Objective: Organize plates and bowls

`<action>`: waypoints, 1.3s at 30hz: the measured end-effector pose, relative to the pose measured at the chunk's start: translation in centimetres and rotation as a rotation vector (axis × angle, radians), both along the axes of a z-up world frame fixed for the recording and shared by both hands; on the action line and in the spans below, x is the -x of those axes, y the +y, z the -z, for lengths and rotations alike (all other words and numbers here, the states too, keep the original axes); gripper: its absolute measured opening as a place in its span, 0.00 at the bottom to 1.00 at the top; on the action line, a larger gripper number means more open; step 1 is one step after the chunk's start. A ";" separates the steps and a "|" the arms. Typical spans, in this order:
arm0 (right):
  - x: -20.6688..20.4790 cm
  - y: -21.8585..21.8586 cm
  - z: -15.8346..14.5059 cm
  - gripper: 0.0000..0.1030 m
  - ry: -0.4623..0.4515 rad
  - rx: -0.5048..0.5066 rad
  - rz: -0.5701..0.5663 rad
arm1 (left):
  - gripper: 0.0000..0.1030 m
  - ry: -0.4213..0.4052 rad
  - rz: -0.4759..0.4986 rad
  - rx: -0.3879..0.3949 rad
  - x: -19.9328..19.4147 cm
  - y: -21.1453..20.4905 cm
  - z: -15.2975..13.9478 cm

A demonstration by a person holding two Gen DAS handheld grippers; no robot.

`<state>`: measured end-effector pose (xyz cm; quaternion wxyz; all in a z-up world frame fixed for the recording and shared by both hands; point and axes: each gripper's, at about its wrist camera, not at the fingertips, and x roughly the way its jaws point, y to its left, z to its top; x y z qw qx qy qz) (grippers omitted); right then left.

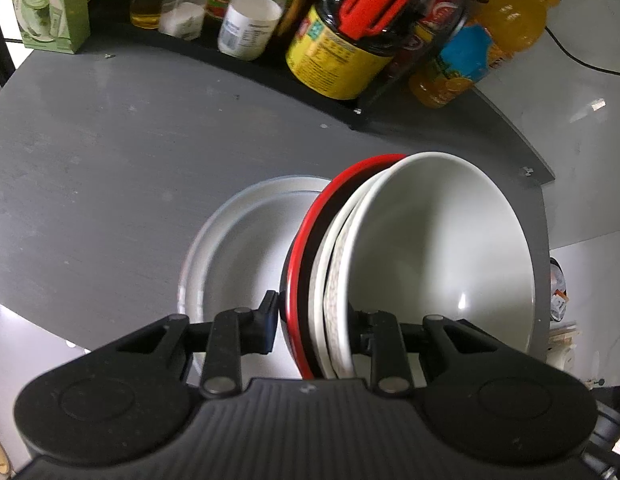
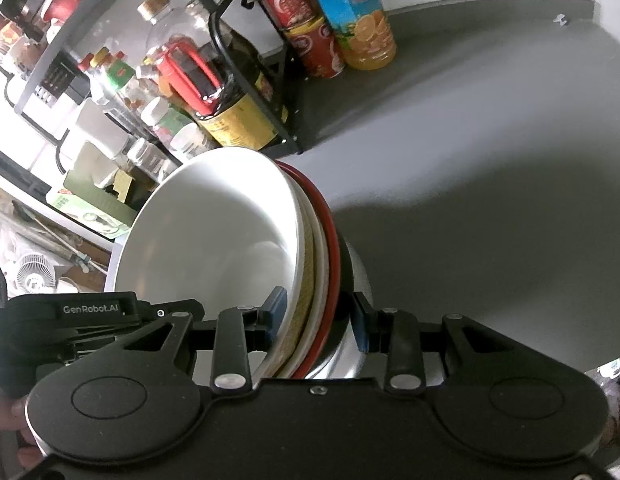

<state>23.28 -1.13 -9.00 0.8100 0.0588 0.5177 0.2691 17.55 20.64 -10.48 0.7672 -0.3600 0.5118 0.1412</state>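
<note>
Two grippers clamped on one bowl stack (image 1: 390,264) | left gripper (image 1: 314,332) and right gripper (image 2: 316,320) pinching opposite rims, likely for steadiness | stack tilted just above plate (image 1: 238,248), near rack (image 1: 270,68) | likely nesting onto plate

Dim indoors, colours muddy and grainy. Strong fisheye bending at the edges, corners blacked out. Broad soft shadow on the grey surface (image 2: 490,200) ahead and right of the right claw (image 2: 320,316). Glare inside the white bowl (image 1: 442,248) before the left claw (image 1: 314,320).
</note>
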 end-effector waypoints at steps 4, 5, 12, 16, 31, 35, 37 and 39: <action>0.6 0.8 0.4 0.33 0.010 0.000 0.010 | 0.26 0.012 0.009 0.001 0.2 1.2 0.5; 0.7 1.0 0.4 0.33 0.013 0.003 0.007 | 0.26 0.014 0.010 0.003 0.2 1.4 0.7; 0.8 1.7 0.8 0.33 0.025 0.016 0.028 | 0.26 0.026 0.036 0.011 0.1 2.3 1.6; 0.9 1.7 1.2 0.33 0.037 0.023 0.045 | 0.26 0.031 0.053 0.012 -0.1 2.3 2.1; 1.2 1.1 1.7 0.39 0.080 -0.033 0.113 | 0.33 0.010 0.112 0.006 -0.3 2.6 1.7; 1.7 0.7 1.3 0.53 0.065 -0.050 0.114 | 0.57 -0.012 0.104 -0.032 -0.2 2.5 0.8; 1.9 0.4 1.0 0.55 0.048 -0.059 0.126 | 0.65 -0.015 0.106 -0.055 -0.2 2.4 0.4; 2.1 0.0 0.6 0.55 0.040 -0.066 0.136 | 0.69 -0.020 0.111 -0.069 -0.3 2.3 0.1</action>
